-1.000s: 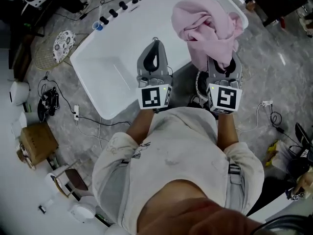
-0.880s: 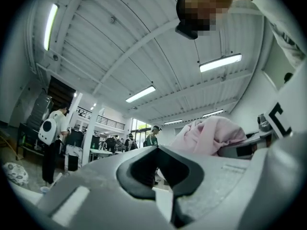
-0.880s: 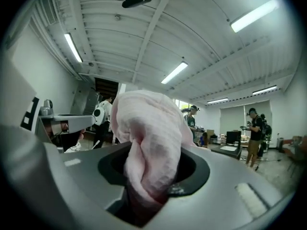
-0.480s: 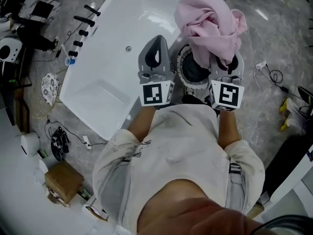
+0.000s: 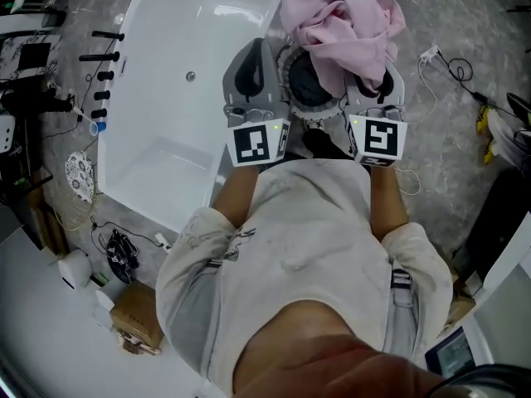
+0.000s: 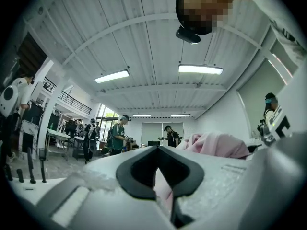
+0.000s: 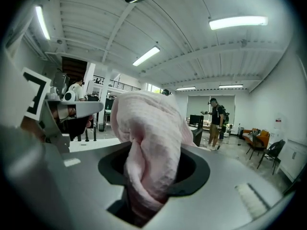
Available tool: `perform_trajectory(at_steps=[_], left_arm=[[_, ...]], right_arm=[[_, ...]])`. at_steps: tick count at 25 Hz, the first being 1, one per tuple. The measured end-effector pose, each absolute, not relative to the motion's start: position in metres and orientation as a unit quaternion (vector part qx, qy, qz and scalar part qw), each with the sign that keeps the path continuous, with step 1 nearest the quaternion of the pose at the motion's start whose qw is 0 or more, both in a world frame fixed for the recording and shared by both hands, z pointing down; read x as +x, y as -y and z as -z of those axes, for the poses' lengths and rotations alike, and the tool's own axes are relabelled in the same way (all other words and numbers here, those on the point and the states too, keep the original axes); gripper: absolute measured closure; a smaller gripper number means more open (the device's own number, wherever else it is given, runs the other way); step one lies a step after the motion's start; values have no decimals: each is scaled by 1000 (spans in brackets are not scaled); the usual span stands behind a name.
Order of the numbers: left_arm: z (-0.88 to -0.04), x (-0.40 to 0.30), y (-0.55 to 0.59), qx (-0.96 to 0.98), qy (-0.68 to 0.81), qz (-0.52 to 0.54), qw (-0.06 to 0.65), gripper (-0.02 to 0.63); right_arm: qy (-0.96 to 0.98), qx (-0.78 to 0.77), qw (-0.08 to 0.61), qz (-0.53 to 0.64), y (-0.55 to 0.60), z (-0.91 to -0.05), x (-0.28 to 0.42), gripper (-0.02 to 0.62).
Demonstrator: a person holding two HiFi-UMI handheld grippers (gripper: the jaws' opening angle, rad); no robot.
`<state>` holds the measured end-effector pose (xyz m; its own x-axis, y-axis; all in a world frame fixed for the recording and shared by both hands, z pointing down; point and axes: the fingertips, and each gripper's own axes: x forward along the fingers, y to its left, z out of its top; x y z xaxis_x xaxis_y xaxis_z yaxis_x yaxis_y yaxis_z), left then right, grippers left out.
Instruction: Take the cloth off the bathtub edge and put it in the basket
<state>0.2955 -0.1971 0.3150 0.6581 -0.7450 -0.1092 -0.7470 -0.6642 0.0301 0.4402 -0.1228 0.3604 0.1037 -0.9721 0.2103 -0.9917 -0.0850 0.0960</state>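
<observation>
The pink cloth [image 5: 336, 23] hangs bunched from my right gripper [image 5: 371, 80], which is shut on it. In the right gripper view the cloth [image 7: 146, 143] fills the gap between the jaws and bulges above them. It hangs over the right side of the round, dark basket [image 5: 309, 113] with a pale patterned rim, which stands on the floor by the white bathtub [image 5: 166, 164]. My left gripper [image 5: 264, 44] is at the basket's left rim with its jaws together and no cloth held. In the left gripper view a pink sliver of cloth [image 6: 216, 145] shows to the right.
Black tap handles [image 5: 104, 56] line the tub's far side. Cables and a plug [image 5: 444, 60] lie on the grey floor to the right. A cardboard box [image 5: 137, 326] and a patterned round item [image 5: 79, 172] sit at the left. People stand far off in the hall.
Both grippers have swung away from the tub edge with the cloth and now hang over the basket. The tub has slid to the left of the view.
</observation>
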Motion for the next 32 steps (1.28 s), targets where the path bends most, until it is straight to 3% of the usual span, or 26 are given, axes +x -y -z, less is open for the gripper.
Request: perform_trajectory(at_steps=[32], left_arm=[[-523,325,195,-891,-446,61,-61,604]], right_arm=[[647,577,306,-394,122,-879,430,415]])
